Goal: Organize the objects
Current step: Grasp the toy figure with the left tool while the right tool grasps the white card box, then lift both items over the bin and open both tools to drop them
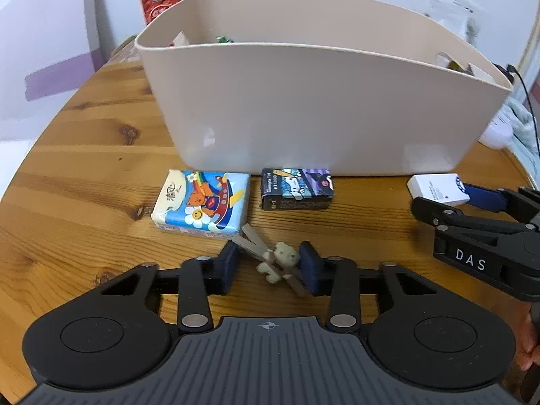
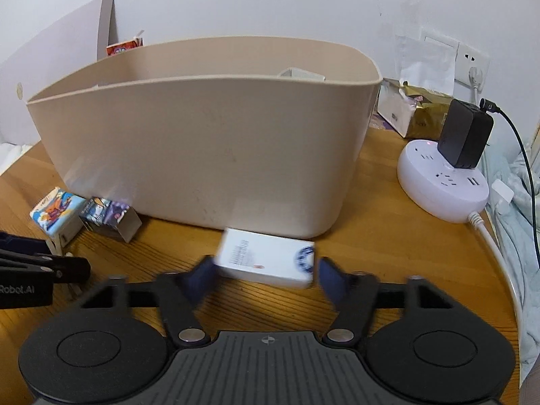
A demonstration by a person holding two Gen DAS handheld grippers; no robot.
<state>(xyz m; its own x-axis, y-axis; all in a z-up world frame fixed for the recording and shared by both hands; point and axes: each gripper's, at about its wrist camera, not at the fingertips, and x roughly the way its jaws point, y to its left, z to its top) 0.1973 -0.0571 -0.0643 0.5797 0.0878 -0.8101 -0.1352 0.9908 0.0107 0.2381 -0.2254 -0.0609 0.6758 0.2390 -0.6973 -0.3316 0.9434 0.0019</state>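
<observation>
A beige bin stands on the wooden table; it also shows in the right wrist view. In front of it lie a cartoon tissue pack, a small dark cartoon box and a white box. My left gripper is open around a wooden clip with a small bear that lies on the table. My right gripper is open, its fingers either side of the white box, which looks blurred. The right gripper also shows in the left wrist view.
A red carton stands behind the bin. A round white power strip with a black adapter sits at the right, with a cable, gold and white packets and light cloth at the table's right edge.
</observation>
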